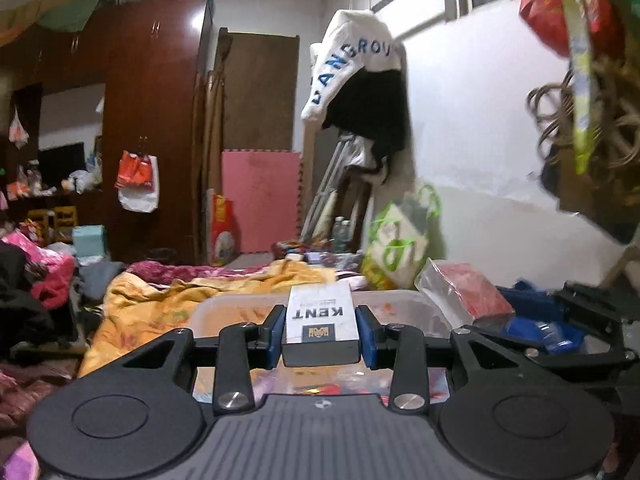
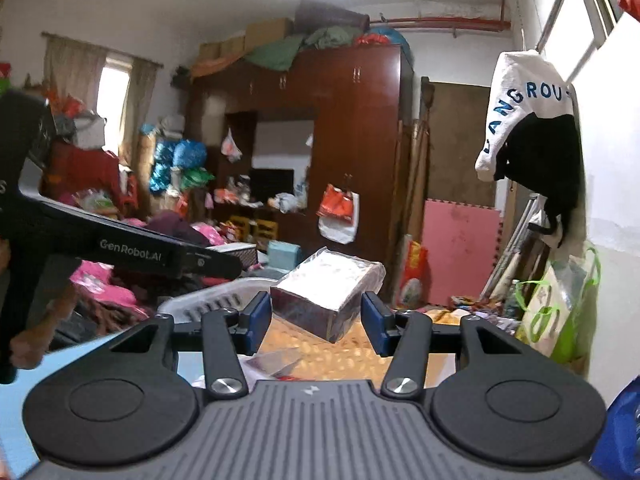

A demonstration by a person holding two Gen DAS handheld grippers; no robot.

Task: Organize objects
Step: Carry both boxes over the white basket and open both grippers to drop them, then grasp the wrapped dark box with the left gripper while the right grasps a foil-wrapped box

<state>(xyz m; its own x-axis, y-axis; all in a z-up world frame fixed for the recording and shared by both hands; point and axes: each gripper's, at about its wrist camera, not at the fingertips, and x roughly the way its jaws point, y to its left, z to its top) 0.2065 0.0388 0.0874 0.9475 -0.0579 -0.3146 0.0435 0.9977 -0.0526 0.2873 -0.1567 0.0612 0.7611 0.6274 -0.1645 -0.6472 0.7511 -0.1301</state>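
**Listener:** What is each gripper doing?

**Operator:** My left gripper (image 1: 321, 330) is clamped on a white and black box printed KENT (image 1: 321, 322), one blue pad pressed to each side. The box sits upright between them, above a pale plastic basket (image 1: 224, 312) on the bed, where an orange blanket (image 1: 160, 300) lies rumpled.

**Listener:** And the right?

**Operator:** My right gripper (image 2: 316, 320) has its jaws parted wide. A silvery wrapped box (image 2: 326, 292) sits tilted between them; it looks clear of the right pad, but I cannot tell whether the left pad touches it. A white slatted basket (image 2: 208, 300) is just left of it.

**Listener:** What else is there?

**Operator:** A dark wardrobe (image 2: 356, 140) and a hanging white garment (image 1: 352, 56) lettered in blue.
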